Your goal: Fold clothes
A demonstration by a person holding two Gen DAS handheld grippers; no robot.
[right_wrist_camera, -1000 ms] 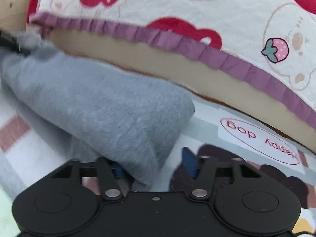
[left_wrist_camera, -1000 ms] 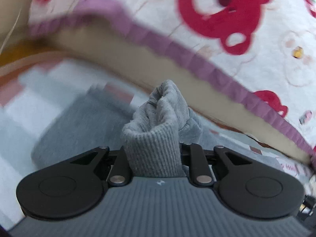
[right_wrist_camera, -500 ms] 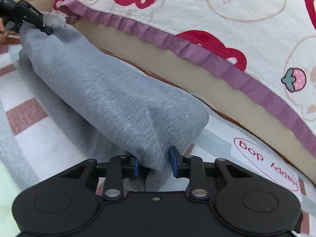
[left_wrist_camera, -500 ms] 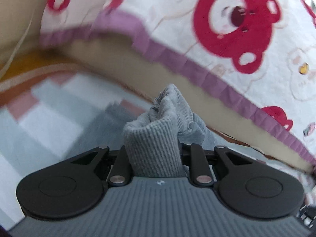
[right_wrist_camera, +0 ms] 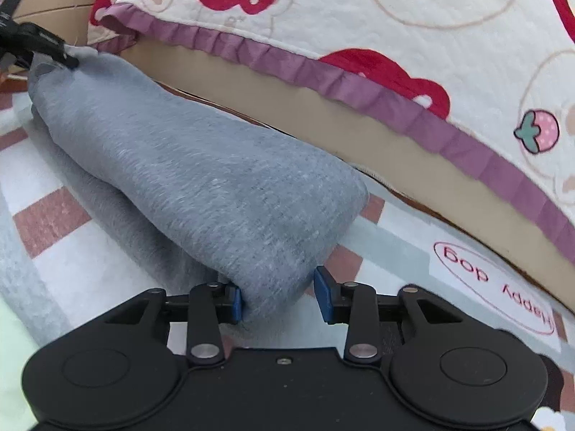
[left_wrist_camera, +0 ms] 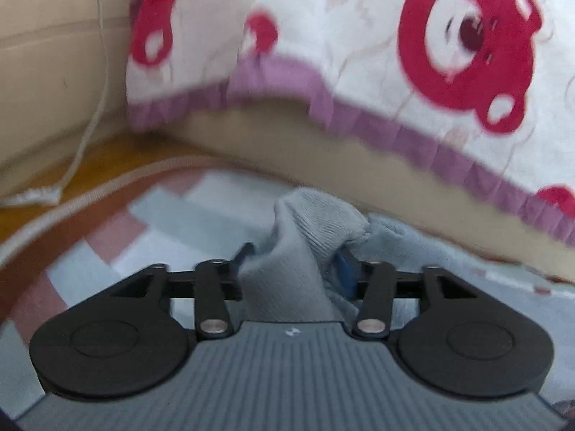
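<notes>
Grey garment [left_wrist_camera: 302,251] hides the opening left tongs' [left_wrist_camera: 293,262] pads.

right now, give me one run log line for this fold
step: folding grey garment | left hand-held gripper: opening, ribbed cuff between jaws | right hand-held gripper: opening, fold end between jaws | surface: checked mat

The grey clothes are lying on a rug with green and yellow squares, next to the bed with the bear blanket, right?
Not quite. The rug has reddish-brown, white and pale grey squares, not green and yellow; the right wrist view shows it clearly. The rest holds: the grey clothes lie on it, beside the bed with the bear blanket.
</notes>
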